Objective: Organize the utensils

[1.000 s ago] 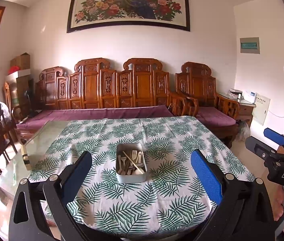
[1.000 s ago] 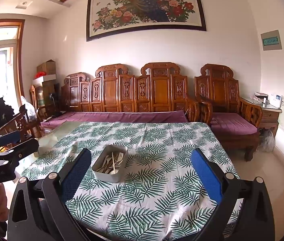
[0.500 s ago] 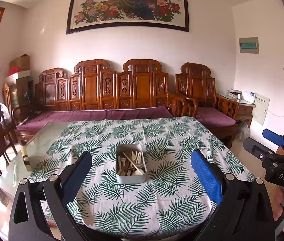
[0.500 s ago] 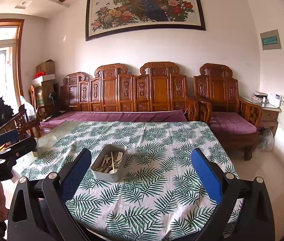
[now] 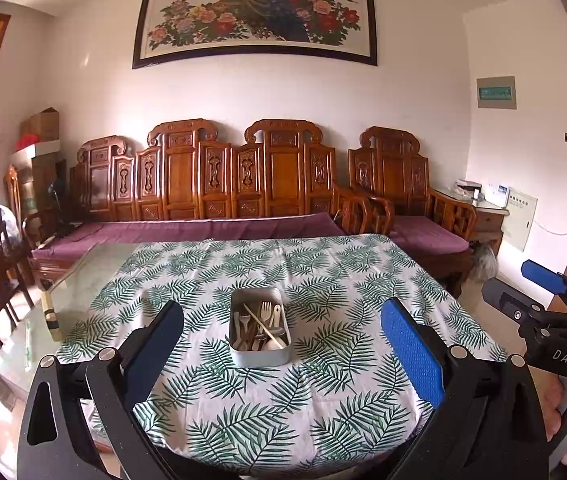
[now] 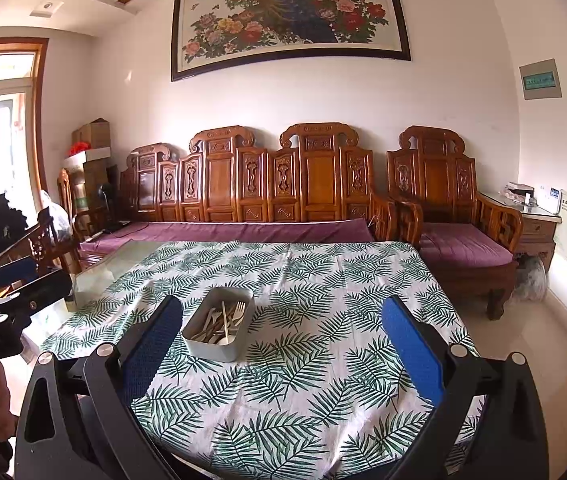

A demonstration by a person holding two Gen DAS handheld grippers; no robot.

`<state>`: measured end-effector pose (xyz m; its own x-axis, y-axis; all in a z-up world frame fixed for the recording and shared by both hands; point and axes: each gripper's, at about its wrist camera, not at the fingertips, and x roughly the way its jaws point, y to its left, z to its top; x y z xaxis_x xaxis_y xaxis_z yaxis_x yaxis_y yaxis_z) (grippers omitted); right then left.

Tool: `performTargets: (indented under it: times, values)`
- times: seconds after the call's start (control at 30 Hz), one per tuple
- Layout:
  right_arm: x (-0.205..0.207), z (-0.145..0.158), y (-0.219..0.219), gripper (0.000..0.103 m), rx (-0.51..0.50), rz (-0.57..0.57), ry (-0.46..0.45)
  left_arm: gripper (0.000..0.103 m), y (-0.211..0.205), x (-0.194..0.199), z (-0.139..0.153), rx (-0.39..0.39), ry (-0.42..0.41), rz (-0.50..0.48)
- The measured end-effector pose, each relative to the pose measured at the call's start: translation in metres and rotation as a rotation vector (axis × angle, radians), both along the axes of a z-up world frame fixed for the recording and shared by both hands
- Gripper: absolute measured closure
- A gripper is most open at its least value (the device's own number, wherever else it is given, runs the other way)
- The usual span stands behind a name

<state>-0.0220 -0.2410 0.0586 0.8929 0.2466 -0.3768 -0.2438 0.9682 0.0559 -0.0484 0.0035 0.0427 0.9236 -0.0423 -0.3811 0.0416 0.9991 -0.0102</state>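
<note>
Carved wooden seats with purple cushions line the wall behind a glass-topped table (image 5: 83, 276) spread with a green fern-print cloth (image 5: 323, 280). One grey rectangular tin (image 5: 259, 354) sits mid-cloth, within reach of both hands, holding pale forks, spoons and a chopstick (image 5: 261, 328) heaped together; the jumble is too tangled to count. Left tool (image 5: 283, 346) and right tool (image 6: 283, 344) hover short of it, both spread wide, gripping nothing.
</note>
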Motion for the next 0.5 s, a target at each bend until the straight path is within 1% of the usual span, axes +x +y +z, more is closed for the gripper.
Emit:
performTargets:
  times: [0.5]
  values:
    - [-0.0002, 0.0000, 0.0003, 0.003, 0.001, 0.000, -0.001, 0.008, -0.0054, 0.0003, 0.0029, 0.000, -0.001, -0.006]
